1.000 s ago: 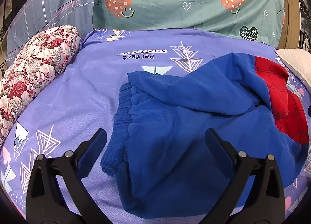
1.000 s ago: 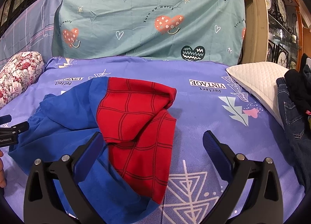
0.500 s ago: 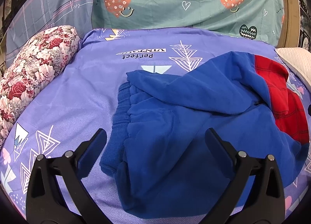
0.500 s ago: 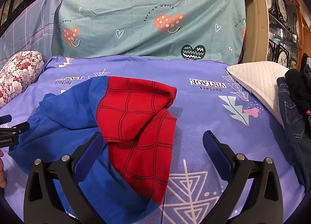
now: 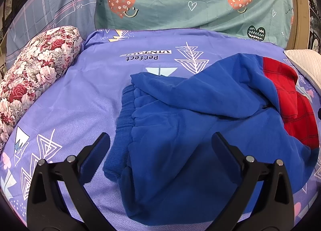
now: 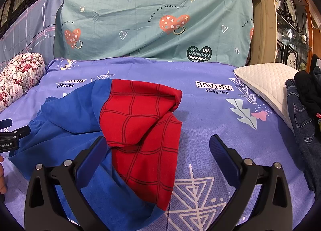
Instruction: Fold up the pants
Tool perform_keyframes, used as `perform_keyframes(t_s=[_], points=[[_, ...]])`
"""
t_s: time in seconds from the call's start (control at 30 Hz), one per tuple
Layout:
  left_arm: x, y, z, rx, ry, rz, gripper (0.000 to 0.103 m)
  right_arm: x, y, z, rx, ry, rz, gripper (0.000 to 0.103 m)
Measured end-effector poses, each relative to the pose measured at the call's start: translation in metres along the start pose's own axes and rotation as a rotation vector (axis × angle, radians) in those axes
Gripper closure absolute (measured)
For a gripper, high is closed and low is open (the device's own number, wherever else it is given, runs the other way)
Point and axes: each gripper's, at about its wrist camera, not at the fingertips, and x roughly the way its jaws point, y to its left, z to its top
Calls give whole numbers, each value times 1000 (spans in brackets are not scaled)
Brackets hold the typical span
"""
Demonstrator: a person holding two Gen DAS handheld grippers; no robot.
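Note:
Blue pants (image 5: 180,130) with red web-patterned lower legs (image 6: 144,126) lie crumpled on the purple bedsheet (image 5: 80,100). The ribbed waistband (image 5: 122,130) points left in the left wrist view; one leg is thrown back over the other. My left gripper (image 5: 160,148) is open and empty, hovering just above the waist area. My right gripper (image 6: 158,150) is open and empty, hovering over the red leg ends. The left gripper also shows at the left edge of the right wrist view (image 6: 10,134).
A floral bolster (image 5: 34,74) lies at the left. A white quilted pillow (image 6: 266,82) and dark jeans (image 6: 303,126) lie at the right. A teal heart-print cloth (image 6: 156,20) hangs at the back.
Both grippers stay open and nearly still. The views shift only slightly; the pants have not moved.

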Motion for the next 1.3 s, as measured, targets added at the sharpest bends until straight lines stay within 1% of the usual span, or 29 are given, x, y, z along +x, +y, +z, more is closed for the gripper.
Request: perform_keyframes(t_s=[1.3], points=[[-2, 6, 0, -18, 4, 7, 2, -1, 0, 0, 2, -2, -2, 1]])
